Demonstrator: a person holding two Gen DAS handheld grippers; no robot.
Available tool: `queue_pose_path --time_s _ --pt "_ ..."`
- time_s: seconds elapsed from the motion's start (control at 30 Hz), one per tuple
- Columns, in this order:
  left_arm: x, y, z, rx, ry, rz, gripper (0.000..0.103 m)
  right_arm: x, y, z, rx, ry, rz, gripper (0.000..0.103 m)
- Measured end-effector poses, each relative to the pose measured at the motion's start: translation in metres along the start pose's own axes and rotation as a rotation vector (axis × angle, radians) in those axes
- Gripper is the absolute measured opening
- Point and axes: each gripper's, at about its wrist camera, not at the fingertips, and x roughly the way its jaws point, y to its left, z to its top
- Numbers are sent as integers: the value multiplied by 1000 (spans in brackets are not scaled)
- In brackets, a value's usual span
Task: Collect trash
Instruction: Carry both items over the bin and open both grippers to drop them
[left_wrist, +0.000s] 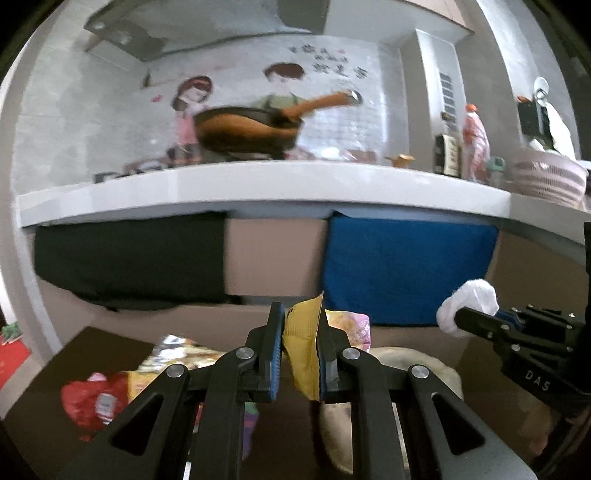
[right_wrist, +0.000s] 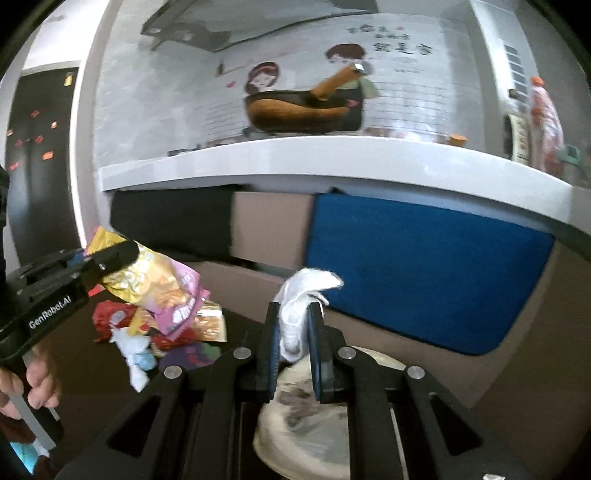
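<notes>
While both lifted clear of table (right_wrist: 92, 369), left gripper (left_wrist: 301, 350) fingers pinch snack bag (left_wrist: 304, 343), right gripper (right_wrist: 293, 343) fingers pinch tissue (right_wrist: 299, 295), likely for carrying to bin.

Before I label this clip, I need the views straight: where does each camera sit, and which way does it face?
Left wrist: on the left gripper, facing the counter; its fingers hold a snack bag; right gripper at right.
Right wrist: on the right gripper, facing the same counter; its fingers hold a white tissue; left gripper and hand at left.
Shared: counter, blue cushion, plate, trash pile.
</notes>
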Motion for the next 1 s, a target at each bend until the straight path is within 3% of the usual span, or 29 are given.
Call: queue_pose_path --time_s 0.4,0.67,0.87,1.0 --pt "65 -31 -36 -3 160 -100 15 15 -53 -39 92 59 -61 13" --pt "133 -41 -71 -47 351 -182 15 53 -74 -63 169 141 -26 13" --pt "182 -47 -97 -70 480 -249 15 96 -93 -90 226 254 12 13" --pt "209 -53 -120 -82 593 -271 15 121 -98 -102 236 320 -8 13"
